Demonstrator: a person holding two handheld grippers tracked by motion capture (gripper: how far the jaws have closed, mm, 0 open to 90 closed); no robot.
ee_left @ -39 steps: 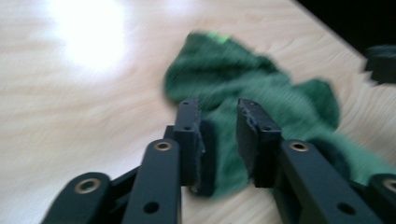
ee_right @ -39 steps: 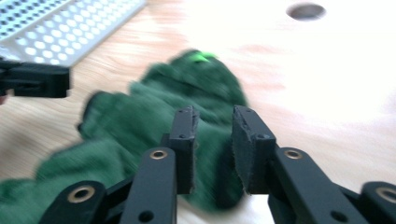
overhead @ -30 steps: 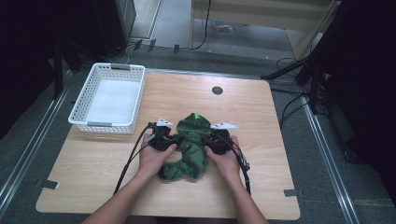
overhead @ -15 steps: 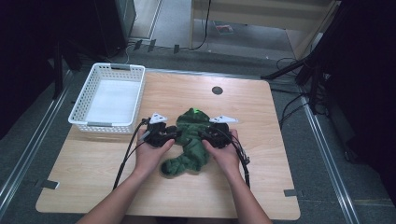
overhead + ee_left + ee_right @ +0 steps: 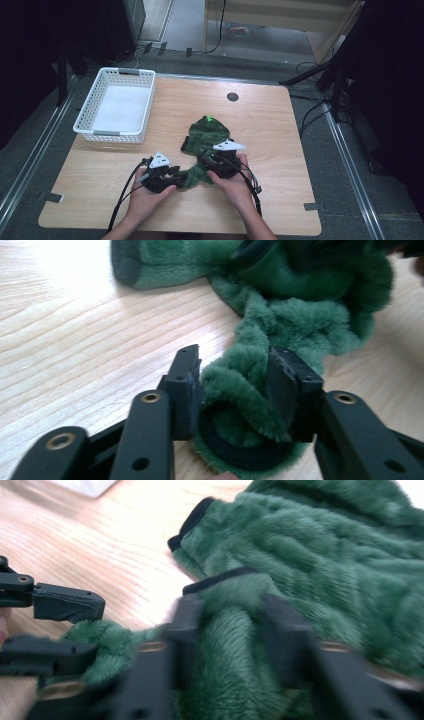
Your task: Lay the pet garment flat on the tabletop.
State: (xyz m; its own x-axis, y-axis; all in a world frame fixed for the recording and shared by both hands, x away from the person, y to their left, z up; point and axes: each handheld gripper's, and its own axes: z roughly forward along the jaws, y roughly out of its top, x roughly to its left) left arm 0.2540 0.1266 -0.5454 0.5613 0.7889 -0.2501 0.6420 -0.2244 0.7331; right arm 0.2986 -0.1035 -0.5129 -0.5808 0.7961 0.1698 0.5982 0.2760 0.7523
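A green fleece garment (image 5: 206,134) with black trim lies crumpled in the middle of the wooden table (image 5: 265,135). My left gripper (image 5: 173,173) is shut on a sleeve end, stretched out to the garment's near left. In the left gripper view the jaws (image 5: 235,375) squeeze the fuzzy sleeve (image 5: 295,320) just above its black cuff (image 5: 235,452). My right gripper (image 5: 212,168) is shut on a bunched fold at the garment's near edge. The right gripper view, blurred, has its jaws (image 5: 232,615) clamped around a thick green roll (image 5: 325,545), with the left gripper (image 5: 90,630) at the far left.
A white plastic basket (image 5: 112,133) stands empty at the table's far left. A small dark round hole (image 5: 232,97) marks the far middle of the tabletop. Cables trail from both grippers toward the near edge. Bare wood lies right of the garment.
Both hands have drawn back toward the near edge. The left gripper moved left and nearer, pulling the sleeve out from the bundle, which has stretched longer.
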